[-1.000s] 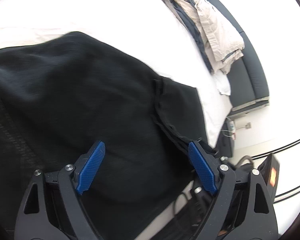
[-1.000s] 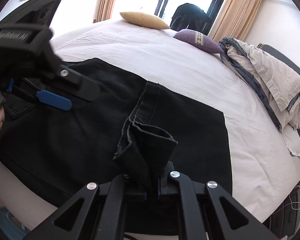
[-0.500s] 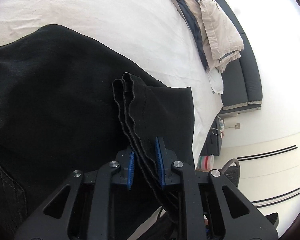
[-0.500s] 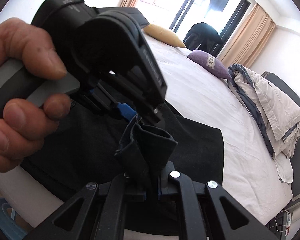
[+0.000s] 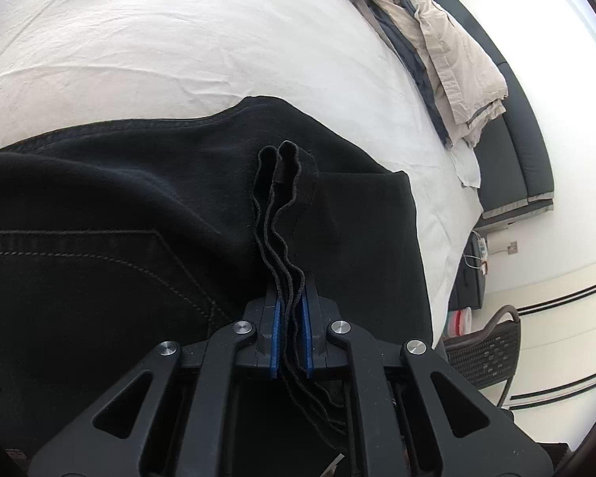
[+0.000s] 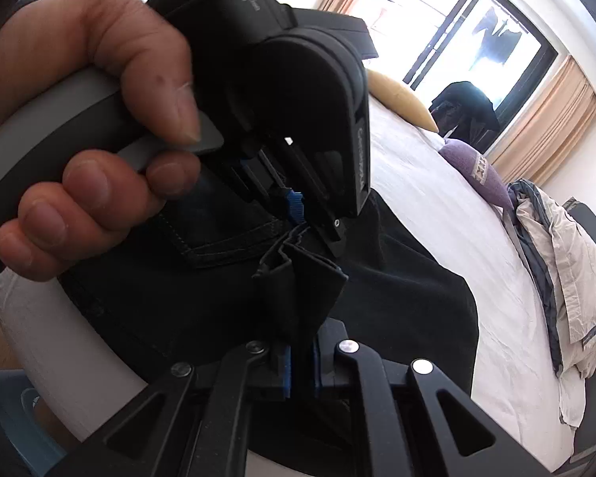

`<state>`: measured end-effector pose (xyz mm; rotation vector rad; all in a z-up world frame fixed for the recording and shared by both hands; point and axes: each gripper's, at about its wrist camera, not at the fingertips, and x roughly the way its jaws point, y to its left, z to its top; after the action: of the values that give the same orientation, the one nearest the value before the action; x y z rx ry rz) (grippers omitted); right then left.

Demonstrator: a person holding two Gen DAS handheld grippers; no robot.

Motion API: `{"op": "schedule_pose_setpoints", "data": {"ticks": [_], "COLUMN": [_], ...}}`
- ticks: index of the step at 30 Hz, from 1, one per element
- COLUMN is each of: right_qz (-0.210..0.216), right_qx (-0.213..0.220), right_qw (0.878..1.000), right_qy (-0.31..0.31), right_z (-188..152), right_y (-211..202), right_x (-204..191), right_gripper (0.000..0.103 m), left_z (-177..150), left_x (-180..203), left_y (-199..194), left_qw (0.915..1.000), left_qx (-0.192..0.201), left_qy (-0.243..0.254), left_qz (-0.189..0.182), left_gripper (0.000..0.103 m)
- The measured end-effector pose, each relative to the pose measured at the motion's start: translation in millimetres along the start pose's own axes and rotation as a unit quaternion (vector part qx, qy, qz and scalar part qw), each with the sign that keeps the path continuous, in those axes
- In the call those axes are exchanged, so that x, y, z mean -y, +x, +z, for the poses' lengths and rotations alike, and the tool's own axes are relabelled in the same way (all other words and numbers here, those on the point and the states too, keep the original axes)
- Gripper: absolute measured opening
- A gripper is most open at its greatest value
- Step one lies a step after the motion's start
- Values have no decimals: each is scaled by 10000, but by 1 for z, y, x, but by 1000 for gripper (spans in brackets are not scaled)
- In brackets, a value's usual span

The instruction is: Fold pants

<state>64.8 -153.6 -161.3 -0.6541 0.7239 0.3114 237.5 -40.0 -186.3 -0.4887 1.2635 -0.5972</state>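
Black pants lie on the white bed, back pocket up. My left gripper has its blue pads pressed on several stacked hem layers, its jaws closing the last bit. The hem edges stand up in a wavy ridge in front of it. In the right wrist view my right gripper is shut on another bunched corner of the pants. A hand holds the left gripper just beyond it, over the same fold.
A pile of beige and grey clothes lies at the bed's far right, beside a dark sofa. A purple pillow and a yellow one sit near the window. A wicker chair stands by the bed corner.
The left gripper went from wide open to shut on the hem layers and moved over the pants. The right gripper kept its hold and rolled, with the left gripper and hand now close in front.
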Motion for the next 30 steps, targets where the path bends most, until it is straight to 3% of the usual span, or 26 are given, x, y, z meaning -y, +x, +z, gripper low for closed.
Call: {"op": "schedule_pose_setpoints", "data": {"ticks": [10,17,23,30], "right_qz": [159,245,313,376], "right_qx": [-189,-235,-191,-25], "right_qw": [9995,9991,9993,9992], "right_qy": [-183,-239,68,112], "right_z": [-2,0,-5,-6], "right_y": [8,26,24,24], "right_x": [-24,-12,-4,0], "right_gripper": [9,13,18,22], "left_z": [-10,-20,-21,-18], "left_x": [0,3,-2,5], "left_y": [8,12,12,2], "left_qw": [9986,9969,9978,9952], "left_qx": [150,199,247,404], "left_qy": [281,503,499,779], "left_qz": [420,577,354,423], "left_gripper": [7,8,8,9]}}
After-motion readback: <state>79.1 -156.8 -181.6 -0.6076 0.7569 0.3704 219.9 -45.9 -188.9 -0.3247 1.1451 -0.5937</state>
